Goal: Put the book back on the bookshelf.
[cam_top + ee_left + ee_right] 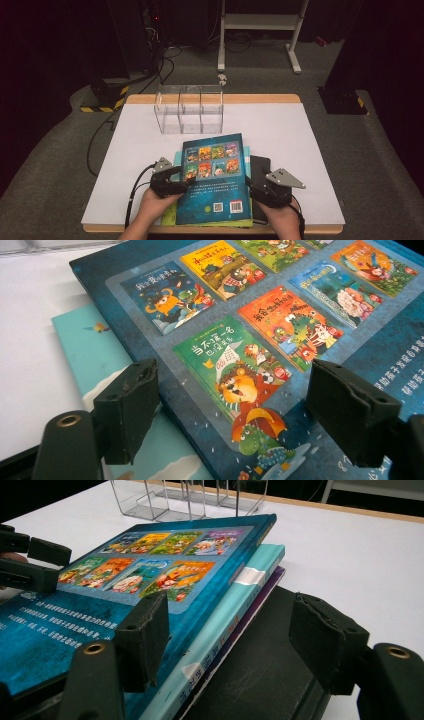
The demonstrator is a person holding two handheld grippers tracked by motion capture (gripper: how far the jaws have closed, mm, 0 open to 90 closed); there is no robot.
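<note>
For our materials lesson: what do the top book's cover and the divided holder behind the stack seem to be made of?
Top book: probably glossy laminated card; printed pictures, stiff flat edge and a soft sheen in the right gripper view.
Divided holder: likely clear acrylic or similar plastic; the table shows through its thin, rigid walls.

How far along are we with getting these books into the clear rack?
Nothing is filed yet: the clear rack stands without a book. In hand is the top blue book; the left gripper and right gripper straddle its side edges, fingers open. The stack beneath, teal and purple, waits.
</note>
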